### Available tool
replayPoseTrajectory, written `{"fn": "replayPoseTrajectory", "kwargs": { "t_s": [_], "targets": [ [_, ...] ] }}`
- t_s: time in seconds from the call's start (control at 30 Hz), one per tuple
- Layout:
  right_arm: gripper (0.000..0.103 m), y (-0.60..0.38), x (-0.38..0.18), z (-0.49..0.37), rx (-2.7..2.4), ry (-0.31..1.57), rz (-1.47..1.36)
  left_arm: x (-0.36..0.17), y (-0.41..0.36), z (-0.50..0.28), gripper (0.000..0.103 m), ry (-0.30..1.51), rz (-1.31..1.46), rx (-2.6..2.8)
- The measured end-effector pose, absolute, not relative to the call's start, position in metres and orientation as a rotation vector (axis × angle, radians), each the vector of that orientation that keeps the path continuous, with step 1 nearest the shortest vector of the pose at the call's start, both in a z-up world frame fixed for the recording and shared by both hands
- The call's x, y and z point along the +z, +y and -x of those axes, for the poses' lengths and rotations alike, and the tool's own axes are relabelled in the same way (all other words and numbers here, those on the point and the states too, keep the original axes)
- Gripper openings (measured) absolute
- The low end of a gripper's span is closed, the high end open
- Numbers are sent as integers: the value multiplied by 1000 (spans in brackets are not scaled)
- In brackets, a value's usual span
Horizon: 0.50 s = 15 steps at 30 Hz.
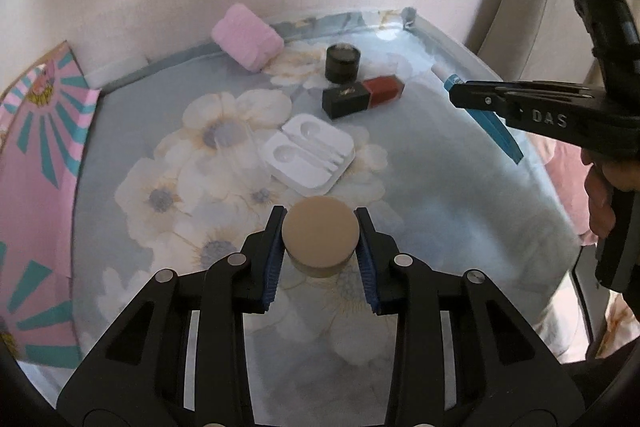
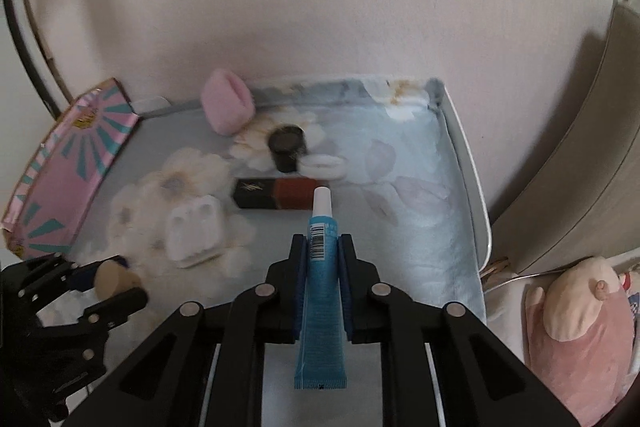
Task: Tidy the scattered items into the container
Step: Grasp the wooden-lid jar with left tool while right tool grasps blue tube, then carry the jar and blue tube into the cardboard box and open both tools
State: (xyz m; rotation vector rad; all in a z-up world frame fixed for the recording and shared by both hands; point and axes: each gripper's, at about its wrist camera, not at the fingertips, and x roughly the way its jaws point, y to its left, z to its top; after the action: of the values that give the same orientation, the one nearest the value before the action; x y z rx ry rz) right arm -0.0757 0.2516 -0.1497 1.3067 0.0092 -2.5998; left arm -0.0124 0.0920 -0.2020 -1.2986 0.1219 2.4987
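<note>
My left gripper (image 1: 319, 214) is shut on a small jar with a beige lid (image 1: 320, 239), held over the floral cloth (image 1: 440, 187) near its front. In the right wrist view that jar (image 2: 114, 279) shows at lower left in the left gripper (image 2: 120, 289). My right gripper (image 2: 322, 239) is shut on a blue tube (image 2: 320, 307) with a white cap, which points at the far wall. From the left wrist view the right gripper (image 1: 472, 93) hangs above the cloth's right side with the tube (image 1: 496, 127). A pink box with teal rays (image 1: 36, 187) stands at the left edge.
On the cloth lie a pink sponge (image 1: 246, 37), a black jar (image 1: 342, 61), a black and red lipstick (image 1: 362, 95), a white moulded case (image 1: 308, 157) and a white ring (image 2: 322, 165). A beige chair (image 2: 580, 167) and a plush toy (image 2: 576, 307) are on the right.
</note>
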Motion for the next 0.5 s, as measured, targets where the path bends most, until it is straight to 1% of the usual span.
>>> {"fn": "replayPoseTrajectory", "kwargs": {
  "t_s": [0.17,0.5],
  "targets": [
    [14,235,-115,67,-2589,25,-1267,-174,85,17,30,136,1268,2487],
    [14,183,-53,77,-2529,8,-1175,-112,36,18,30,69,1228,2531]
  ]
}}
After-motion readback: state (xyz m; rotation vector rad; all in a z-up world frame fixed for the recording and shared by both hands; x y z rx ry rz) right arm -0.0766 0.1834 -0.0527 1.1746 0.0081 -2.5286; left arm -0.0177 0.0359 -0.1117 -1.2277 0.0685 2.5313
